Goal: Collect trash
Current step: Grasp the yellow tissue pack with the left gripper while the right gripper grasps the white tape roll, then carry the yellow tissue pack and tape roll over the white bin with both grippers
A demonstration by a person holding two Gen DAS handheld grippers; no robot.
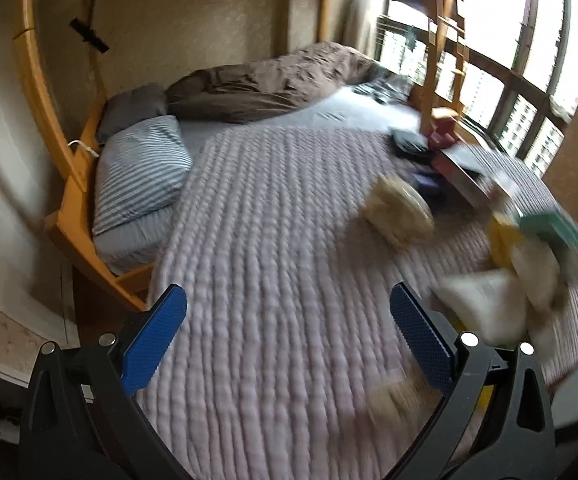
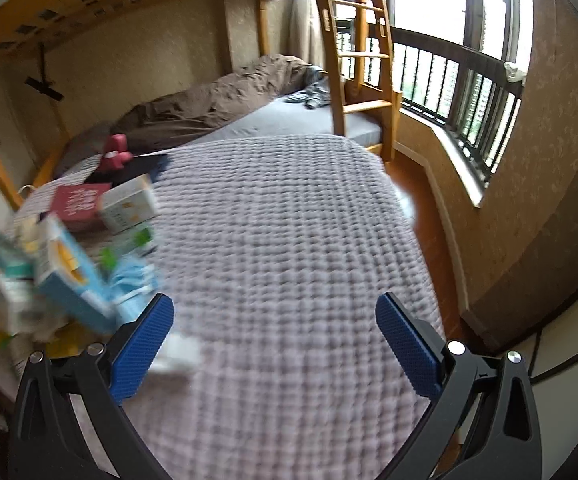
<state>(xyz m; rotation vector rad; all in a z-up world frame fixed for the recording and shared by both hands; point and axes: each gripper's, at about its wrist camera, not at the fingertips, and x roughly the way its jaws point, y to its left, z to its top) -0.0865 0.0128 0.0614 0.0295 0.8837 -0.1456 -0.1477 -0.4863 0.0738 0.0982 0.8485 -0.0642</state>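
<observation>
Trash lies on a quilted lilac bedspread (image 1: 273,240). In the left wrist view a crumpled beige wrapper (image 1: 399,210) lies right of centre, a blurred pile of white, yellow and green packaging (image 1: 529,264) sits at the right edge, and a blurred tan scrap (image 1: 393,394) lies by the right finger. My left gripper (image 1: 289,336) is open and empty above the bedspread. In the right wrist view, blue-and-white cartons (image 2: 69,268) and a white carton (image 2: 129,208) pile up at the left, with a white scrap (image 2: 179,354) beside my left finger. My right gripper (image 2: 275,340) is open and empty.
A red book (image 2: 75,202) and a pink object (image 2: 115,154) lie behind the cartons. A striped pillow (image 1: 141,168), brown duvet (image 1: 265,80) and wooden bunk frame with ladder (image 2: 353,52) stand beyond. Wooden floor (image 2: 429,216) and a railed window (image 2: 469,76) are on the right.
</observation>
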